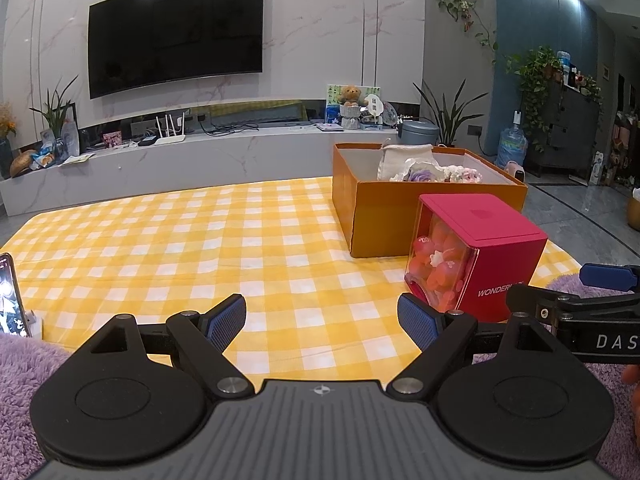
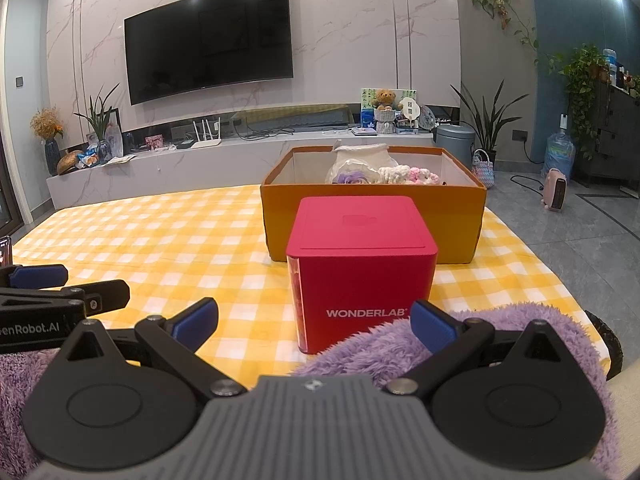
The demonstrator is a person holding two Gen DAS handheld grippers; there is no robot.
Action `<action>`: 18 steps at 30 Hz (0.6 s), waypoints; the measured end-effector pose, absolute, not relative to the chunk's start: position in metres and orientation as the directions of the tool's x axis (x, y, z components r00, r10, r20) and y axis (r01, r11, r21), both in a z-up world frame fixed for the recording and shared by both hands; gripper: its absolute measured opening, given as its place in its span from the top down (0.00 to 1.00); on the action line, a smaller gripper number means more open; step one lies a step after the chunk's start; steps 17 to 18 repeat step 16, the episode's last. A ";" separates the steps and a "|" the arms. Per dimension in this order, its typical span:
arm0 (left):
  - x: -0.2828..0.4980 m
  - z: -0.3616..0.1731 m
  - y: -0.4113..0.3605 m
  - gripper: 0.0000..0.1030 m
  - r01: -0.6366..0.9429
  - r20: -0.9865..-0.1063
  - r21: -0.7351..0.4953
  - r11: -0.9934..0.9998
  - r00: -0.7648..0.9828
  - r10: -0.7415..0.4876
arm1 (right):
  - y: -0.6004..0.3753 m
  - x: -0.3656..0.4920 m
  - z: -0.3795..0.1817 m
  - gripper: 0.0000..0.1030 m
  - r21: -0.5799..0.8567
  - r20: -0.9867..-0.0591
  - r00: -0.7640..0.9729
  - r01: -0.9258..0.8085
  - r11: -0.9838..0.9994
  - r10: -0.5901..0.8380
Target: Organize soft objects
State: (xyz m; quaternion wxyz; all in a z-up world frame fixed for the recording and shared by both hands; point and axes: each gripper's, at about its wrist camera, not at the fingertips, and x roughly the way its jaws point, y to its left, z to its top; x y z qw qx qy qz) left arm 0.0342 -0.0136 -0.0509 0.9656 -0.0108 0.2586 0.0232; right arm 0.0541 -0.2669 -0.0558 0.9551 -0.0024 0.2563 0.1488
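An orange cardboard box point(image 1: 436, 216) point(image 2: 372, 220) stands on the yellow checked cloth point(image 1: 200, 248) point(image 2: 160, 240); inside lie a cream drawstring bag point(image 1: 404, 160) point(image 2: 362, 156), a purple knitted flower point(image 1: 420, 177) point(image 2: 354, 178) and pink-white crochet pieces point(image 1: 464, 174) point(image 2: 408, 174). A red WONDERLAB cube point(image 1: 480, 252) point(image 2: 362, 268) with pink contents behind its clear side stands in front of the box. My left gripper point(image 1: 322, 320) is open over the cloth, holding nothing. My right gripper point(image 2: 314, 322) is open just before the cube, also holding nothing. Purple fleece point(image 2: 400, 344) point(image 1: 24, 384) lies under both.
A phone on a stand point(image 1: 12, 300) sits at the cloth's left edge. Behind stand a TV wall point(image 2: 208, 40), a low marble console point(image 2: 200, 160), potted plants point(image 2: 484, 120), a water jug point(image 2: 558, 154) and a pink heater point(image 2: 556, 194) on the grey floor.
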 end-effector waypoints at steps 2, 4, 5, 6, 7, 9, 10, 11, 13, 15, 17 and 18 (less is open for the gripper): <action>0.034 -0.051 -0.014 0.03 -0.050 -0.500 -0.008 0.999 0.865 0.039 | -0.267 0.054 -0.056 0.03 0.072 -0.490 0.825 -0.286 0.956 0.283; 0.034 -0.051 -0.014 0.03 -0.050 -0.499 -0.009 0.999 0.866 0.039 | -0.267 0.054 -0.056 0.03 0.071 -0.490 0.824 -0.286 0.956 0.283; 0.034 -0.051 -0.014 0.03 -0.050 -0.499 -0.009 0.999 0.866 0.038 | -0.267 0.054 -0.056 0.03 0.071 -0.490 0.824 -0.286 0.956 0.283; 0.034 -0.051 -0.014 0.03 -0.048 -0.499 -0.009 0.999 0.866 0.037 | -0.267 0.054 -0.056 0.03 0.071 -0.490 0.824 -0.286 0.956 0.283; 0.033 -0.050 -0.014 0.03 -0.047 -0.499 -0.007 0.999 0.866 0.037 | -0.267 0.054 -0.056 0.03 0.071 -0.491 0.824 -0.286 0.956 0.283; 0.033 -0.049 -0.014 0.03 -0.044 -0.497 -0.002 0.999 0.867 0.038 | -0.267 0.054 -0.056 0.03 0.071 -0.490 0.825 -0.286 0.956 0.283; 0.033 -0.049 -0.015 0.03 -0.045 -0.495 -0.001 0.999 0.868 0.038 | -0.267 0.054 -0.056 0.03 0.071 -0.490 0.824 -0.286 0.956 0.283; 0.032 -0.048 -0.015 0.03 -0.046 -0.494 -0.001 0.999 0.868 0.039 | -0.267 0.054 -0.056 0.03 0.070 -0.490 0.824 -0.286 0.956 0.283; 0.032 -0.048 -0.015 0.03 -0.048 -0.494 -0.003 0.999 0.868 0.040 | -0.267 0.054 -0.056 0.03 0.071 -0.490 0.825 -0.286 0.956 0.283; 0.032 -0.048 -0.015 0.03 -0.048 -0.494 -0.004 0.999 0.868 0.040 | -0.266 0.054 -0.056 0.03 0.071 -0.490 0.824 -0.286 0.956 0.283; 0.033 -0.048 -0.015 0.03 -0.048 -0.494 -0.004 0.999 0.868 0.040 | -0.267 0.054 -0.056 0.03 0.070 -0.491 0.824 -0.286 0.956 0.283; 0.033 -0.048 -0.015 0.03 -0.048 -0.494 -0.004 0.999 0.868 0.040 | -0.267 0.054 -0.056 0.03 0.070 -0.491 0.824 -0.286 0.956 0.283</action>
